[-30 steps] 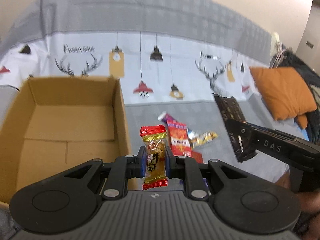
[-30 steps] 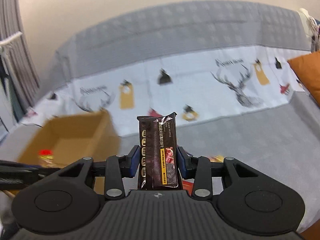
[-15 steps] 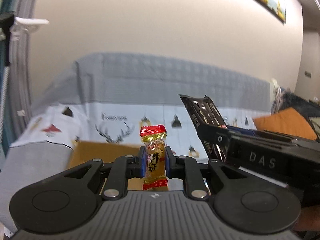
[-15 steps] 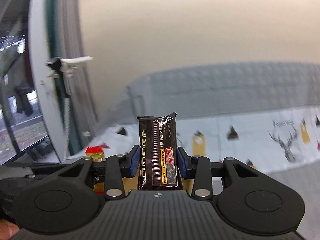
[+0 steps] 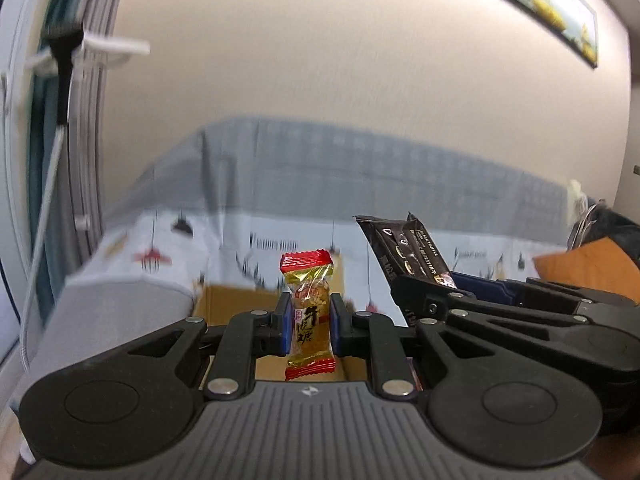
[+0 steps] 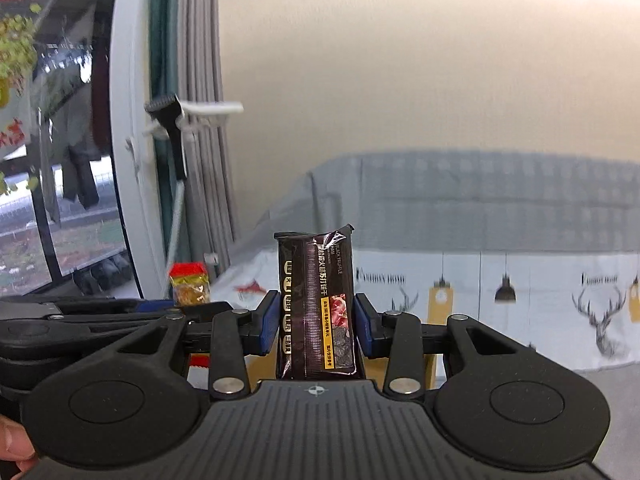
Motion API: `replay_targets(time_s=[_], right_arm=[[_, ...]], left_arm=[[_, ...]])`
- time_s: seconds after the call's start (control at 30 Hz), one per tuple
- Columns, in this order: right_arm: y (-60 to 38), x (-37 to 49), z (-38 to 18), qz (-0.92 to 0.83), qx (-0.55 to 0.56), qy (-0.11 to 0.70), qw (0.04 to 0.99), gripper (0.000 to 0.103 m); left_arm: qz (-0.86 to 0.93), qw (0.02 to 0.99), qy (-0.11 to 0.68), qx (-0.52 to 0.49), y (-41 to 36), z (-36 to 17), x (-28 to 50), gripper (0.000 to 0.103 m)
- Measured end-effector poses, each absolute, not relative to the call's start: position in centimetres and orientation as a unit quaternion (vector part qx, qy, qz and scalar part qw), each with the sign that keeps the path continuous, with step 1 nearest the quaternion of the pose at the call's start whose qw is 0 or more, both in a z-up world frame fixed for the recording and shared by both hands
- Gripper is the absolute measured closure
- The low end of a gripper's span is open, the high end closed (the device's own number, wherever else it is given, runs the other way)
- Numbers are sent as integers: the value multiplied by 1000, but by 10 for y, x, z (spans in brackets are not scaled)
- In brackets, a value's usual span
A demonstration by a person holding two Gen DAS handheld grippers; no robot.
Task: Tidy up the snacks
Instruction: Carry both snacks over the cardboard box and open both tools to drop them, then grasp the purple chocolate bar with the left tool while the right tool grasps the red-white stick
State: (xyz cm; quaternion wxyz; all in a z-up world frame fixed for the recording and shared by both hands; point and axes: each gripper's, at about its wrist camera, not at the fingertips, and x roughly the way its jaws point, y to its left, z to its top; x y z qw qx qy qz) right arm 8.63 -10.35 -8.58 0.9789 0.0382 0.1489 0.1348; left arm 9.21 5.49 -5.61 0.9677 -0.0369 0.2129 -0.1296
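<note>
Clearly both snacks are light, crinkly and slippery. The left gripper (image 5: 308, 322) pinches a small gold-and-red wrapped candy (image 5: 309, 312) at its waist; the right gripper (image 6: 316, 322) squeezes a dark flat foil snack packet (image 6: 318, 304) mid-body.

Grey curtain (image 6: 200, 128), orange cushion (image 5: 592, 268), deer-print bedsheet (image 6: 520, 312), framed picture (image 5: 540, 4).

Your right gripper (image 5: 404, 280) crowds the cardboard box's (image 5: 236, 300) right edge; its left edge lies clear.

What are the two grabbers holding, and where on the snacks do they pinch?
The left gripper pinches a gold candy with red ends around its middle. The right gripper squeezes a tall black snack packet by its side edges, about halfway up.
</note>
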Motion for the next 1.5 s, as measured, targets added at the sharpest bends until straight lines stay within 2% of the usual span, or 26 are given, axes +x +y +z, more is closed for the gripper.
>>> replay_targets(time_s=[0.37,0.67,1.03,1.1,1.13,1.17,1.2,1.27,1.3,1.5], right_arm=[[-93,151,-180,116,36,278,953,62],[-79,191,-237,115,25,346,931,62],[-64,218,-283,106,36,402,909,62],[-63,216,-282,116,39,404,907,61],[-64,214,-281,122,42,403,906,58],[-66,211,-279,127,48,398,907,51],[-69,207,-275,138,59,388,909,43],[-75,198,-267,145,71,370,915,36],[-78,193,-262,138,75,359,920,27],[-109,161,-244,119,115,319,933,24]], left_arm=[[-109,938,324,-51,64,-161,168,83],[-100,911,396,-59,74,-236,215,83],[-89,892,438,-64,82,-269,238,83],[-85,904,417,-35,76,-260,231,70],[-79,909,409,-28,73,-254,227,36],[-71,913,400,-29,72,-247,223,7],[-66,919,387,-33,71,-240,217,2],[-62,924,377,-29,67,-227,209,1],[-62,924,377,-26,64,-221,206,1],[-64,926,373,-17,49,-193,181,1]])
